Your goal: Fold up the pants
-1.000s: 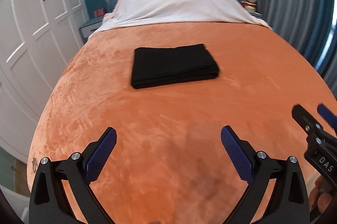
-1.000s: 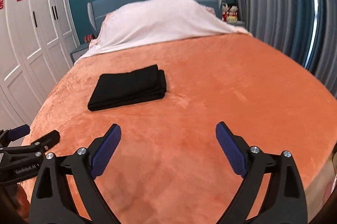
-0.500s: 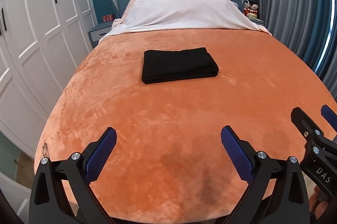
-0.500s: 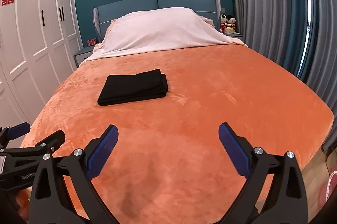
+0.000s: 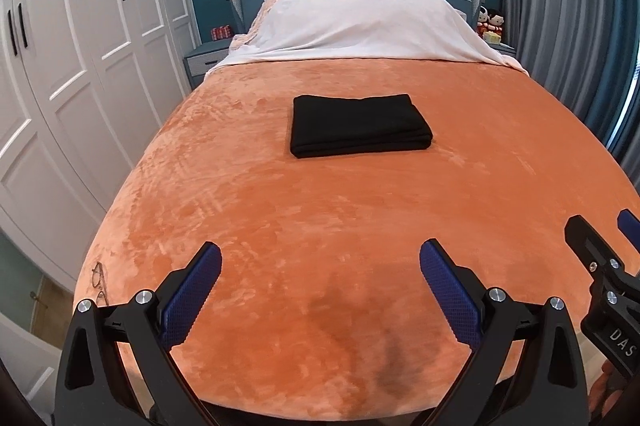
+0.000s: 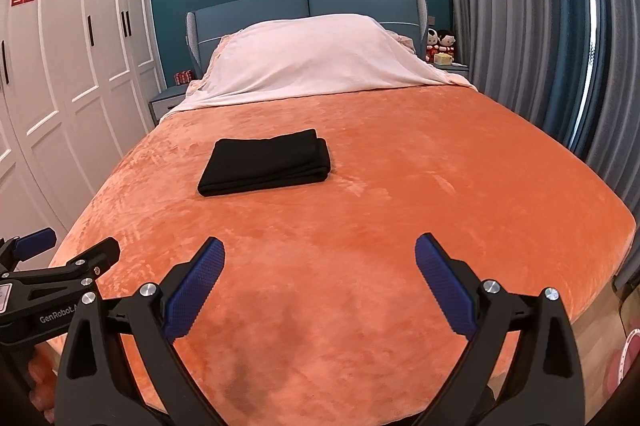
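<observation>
The black pants (image 5: 360, 125) lie folded into a flat rectangle in the middle of the orange blanket (image 5: 320, 226) on the bed; they also show in the right wrist view (image 6: 266, 162). My left gripper (image 5: 320, 290) is open and empty, held above the foot of the bed, well short of the pants. My right gripper (image 6: 320, 286) is open and empty beside it. Each gripper shows at the edge of the other's view: the right one (image 5: 604, 266) and the left one (image 6: 60, 258).
A white sheet over the pillows (image 6: 312, 54) lies at the head of the bed. White wardrobes (image 5: 80, 66) stand along the left. Grey curtains (image 6: 520, 26) hang on the right. Nightstands (image 5: 204, 60) flank the blue headboard (image 6: 304, 6).
Both grippers have drawn back from the pants toward the foot of the bed and tilted up, so more of the room shows. The pants have not moved.
</observation>
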`<state>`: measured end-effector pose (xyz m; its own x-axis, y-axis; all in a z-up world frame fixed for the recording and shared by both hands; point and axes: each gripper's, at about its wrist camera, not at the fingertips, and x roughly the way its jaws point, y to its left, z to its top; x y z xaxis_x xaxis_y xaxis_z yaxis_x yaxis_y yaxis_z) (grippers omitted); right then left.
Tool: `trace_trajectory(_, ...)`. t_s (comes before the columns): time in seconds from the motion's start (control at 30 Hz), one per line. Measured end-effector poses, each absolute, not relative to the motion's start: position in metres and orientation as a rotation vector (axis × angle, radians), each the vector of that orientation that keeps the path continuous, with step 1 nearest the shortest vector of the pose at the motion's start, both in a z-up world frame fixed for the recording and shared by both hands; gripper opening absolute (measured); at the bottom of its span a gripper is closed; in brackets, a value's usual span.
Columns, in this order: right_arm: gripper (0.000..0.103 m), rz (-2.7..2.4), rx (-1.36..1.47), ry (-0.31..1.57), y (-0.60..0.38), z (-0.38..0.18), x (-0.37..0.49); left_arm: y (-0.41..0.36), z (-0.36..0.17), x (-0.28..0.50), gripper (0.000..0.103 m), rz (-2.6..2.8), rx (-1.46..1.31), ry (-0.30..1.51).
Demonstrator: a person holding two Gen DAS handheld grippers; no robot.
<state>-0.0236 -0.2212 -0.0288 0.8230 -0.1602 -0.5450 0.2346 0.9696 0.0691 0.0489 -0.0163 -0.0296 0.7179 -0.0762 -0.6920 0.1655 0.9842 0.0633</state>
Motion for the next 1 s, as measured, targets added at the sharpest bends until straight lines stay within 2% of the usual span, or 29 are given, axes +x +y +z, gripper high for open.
trace_trajectory(1.0, 0.094, -0.182, 0.134, 0.574, -0.2142, -0.0283, -0.0245, -0.0163, -0.0329, 0.0453, 0.098, -0.095, 0.152, 0.745)
